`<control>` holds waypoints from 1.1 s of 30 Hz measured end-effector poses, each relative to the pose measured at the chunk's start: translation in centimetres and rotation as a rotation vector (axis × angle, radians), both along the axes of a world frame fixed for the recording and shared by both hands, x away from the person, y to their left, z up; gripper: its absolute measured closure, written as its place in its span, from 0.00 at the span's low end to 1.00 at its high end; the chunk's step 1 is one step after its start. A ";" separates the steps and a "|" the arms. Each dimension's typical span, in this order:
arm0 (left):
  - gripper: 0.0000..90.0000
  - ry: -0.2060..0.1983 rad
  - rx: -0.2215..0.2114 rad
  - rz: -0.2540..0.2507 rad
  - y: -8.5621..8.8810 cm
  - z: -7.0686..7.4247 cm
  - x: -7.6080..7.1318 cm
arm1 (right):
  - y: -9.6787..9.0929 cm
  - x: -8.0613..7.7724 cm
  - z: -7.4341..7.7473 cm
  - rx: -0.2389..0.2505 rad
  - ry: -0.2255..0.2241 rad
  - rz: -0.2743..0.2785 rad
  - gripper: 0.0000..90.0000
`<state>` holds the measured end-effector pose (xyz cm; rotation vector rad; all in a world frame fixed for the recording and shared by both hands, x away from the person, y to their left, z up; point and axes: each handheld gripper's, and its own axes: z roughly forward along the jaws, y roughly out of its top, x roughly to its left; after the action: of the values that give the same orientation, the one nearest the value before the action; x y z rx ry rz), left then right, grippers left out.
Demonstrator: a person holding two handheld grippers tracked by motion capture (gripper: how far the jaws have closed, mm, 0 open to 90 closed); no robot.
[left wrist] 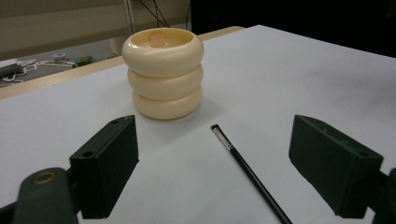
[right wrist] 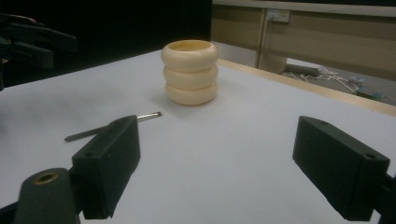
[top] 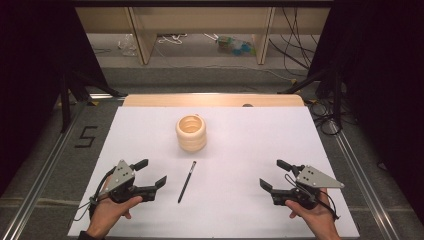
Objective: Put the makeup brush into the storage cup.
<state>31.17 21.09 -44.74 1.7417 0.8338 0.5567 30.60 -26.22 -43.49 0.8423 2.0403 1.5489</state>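
The slim black brush (top: 186, 181) is laid flat on the white table (top: 250, 150), between the two claws and nearer the left claw (top: 152, 176), with its bristle tip turned toward the cream ribbed holder (top: 191, 133), which is stood upright farther back. Both the left claw and the right claw (top: 272, 175) are held wide open with nothing between the jaws, low and angled inward. The brush is thus left free to be pinched, probably by the left claw, and dropped into the holder.

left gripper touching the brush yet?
Apart. High view: the left gripper sits open with bare white table between its jaws and the thin black brush. The left gripper view shows the same gap.
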 end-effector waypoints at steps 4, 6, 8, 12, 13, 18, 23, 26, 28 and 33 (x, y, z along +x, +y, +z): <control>0.18 0.003 0.011 -0.003 0.0 0.0 0.0 | 0.0 0.0 0.0 -0.002 0.000 0.000 0.18; 0.18 0.009 0.006 -0.003 0.0 0.0 0.0 | 0.0 0.0 0.0 -0.006 0.000 0.001 0.18; 0.18 0.014 0.000 -0.002 -0.1 -0.1 -0.1 | 0.0 0.0 0.0 -0.007 0.000 0.001 0.18; 0.17 0.010 0.014 -0.008 -0.2 0.0 -0.1 | 0.0 0.0 -0.1 -0.003 0.001 -0.003 0.18; 0.18 0.010 0.014 -0.008 -0.2 0.0 -0.1 | 0.0 0.0 -0.1 -0.003 0.001 -0.003 0.18; 0.17 0.019 0.011 -0.008 -0.3 -0.1 0.0 | 0.1 0.0 -0.1 -0.006 0.005 0.001 0.18; 0.17 0.007 0.034 -0.040 -0.7 -0.1 -0.1 | 0.1 0.0 -0.1 -0.009 0.006 -0.001 0.18; 0.17 0.027 0.024 -0.036 -0.9 -0.1 -0.1 | 0.1 0.0 -0.1 -0.008 0.007 -0.004 0.18; 0.17 0.028 0.033 -0.037 -0.9 -0.1 0.0 | 0.1 0.1 -0.1 -0.008 0.003 0.003 0.18; 0.17 0.035 0.034 -0.027 -0.9 -0.1 0.2 | 0.2 0.1 -0.2 0.011 -0.002 -0.002 0.18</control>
<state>31.35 20.21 -44.84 1.7958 0.8280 0.5271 30.71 -26.03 -43.71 0.8458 2.0308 1.5608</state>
